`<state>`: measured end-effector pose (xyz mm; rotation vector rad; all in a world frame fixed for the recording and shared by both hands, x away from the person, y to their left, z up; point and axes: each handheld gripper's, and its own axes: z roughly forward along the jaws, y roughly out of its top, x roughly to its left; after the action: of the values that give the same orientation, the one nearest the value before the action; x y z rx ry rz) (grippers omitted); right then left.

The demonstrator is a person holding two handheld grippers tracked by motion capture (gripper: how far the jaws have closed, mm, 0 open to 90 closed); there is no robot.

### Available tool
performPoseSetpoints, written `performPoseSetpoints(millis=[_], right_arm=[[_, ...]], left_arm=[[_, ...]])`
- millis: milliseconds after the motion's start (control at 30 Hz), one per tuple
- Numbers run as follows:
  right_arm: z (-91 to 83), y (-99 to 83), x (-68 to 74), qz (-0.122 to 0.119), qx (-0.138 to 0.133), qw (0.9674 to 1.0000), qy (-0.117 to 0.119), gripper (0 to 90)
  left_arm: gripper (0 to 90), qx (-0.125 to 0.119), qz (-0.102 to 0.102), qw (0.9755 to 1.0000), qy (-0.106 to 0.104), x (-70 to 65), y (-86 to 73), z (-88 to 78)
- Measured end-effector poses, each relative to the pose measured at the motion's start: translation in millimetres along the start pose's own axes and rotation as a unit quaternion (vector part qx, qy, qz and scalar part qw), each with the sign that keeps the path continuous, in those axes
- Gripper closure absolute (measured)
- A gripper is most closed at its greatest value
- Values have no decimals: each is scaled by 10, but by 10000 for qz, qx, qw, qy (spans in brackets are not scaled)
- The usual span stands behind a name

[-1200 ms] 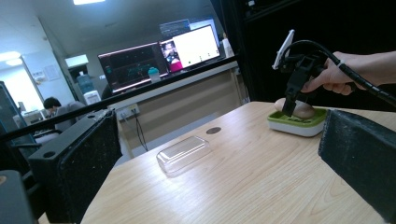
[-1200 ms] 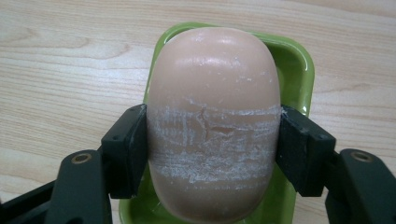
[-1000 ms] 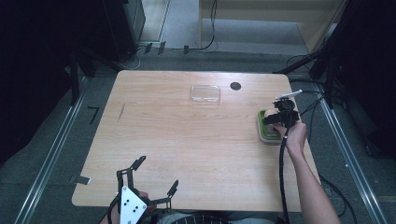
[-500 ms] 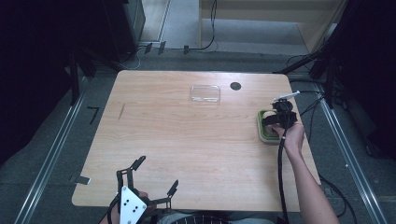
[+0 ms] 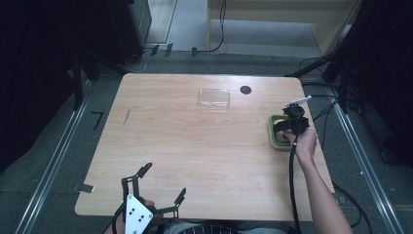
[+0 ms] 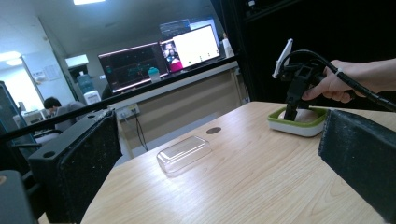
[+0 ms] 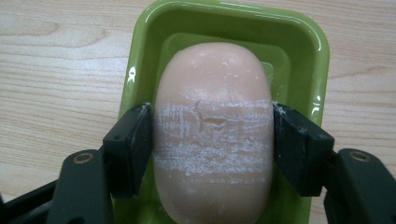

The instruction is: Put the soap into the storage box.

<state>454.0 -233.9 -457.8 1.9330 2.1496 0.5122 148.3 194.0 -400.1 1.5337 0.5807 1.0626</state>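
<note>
Right hand-held gripper (image 7: 212, 135) points down, jaws clamped on the unmarked soap bar (image 7: 212, 126) in the green dish (image 7: 233, 21); left hand-held gripper (image 5: 158, 187) gapes empty at the counter's (image 5: 195, 146) near edge.

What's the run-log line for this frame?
right gripper: shut on soap in green dish | left gripper: open, holds nothing, near table edge | clear lid: on table, apart from dish

I can read no text, label, brand, number or sign anywhere here, and the lit monitors (image 6: 159, 58) far behind my table (image 6: 243, 172) in the left gripper view are too small and blurred to make out.
</note>
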Motion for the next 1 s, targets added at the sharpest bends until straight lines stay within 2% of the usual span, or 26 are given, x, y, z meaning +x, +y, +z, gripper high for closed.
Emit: performPoseSetpoints(millis=[600, 1000], right_arm=[[-45, -5, -7, -50, -40, 10000, -71, 330], [-174, 2, 22, -163, -149, 9997, -130, 290]], left_arm=[[0, -9, -6, 10000, 1, -2, 0, 6], [0, -12, -1, 10000, 9, -4, 2, -1]])
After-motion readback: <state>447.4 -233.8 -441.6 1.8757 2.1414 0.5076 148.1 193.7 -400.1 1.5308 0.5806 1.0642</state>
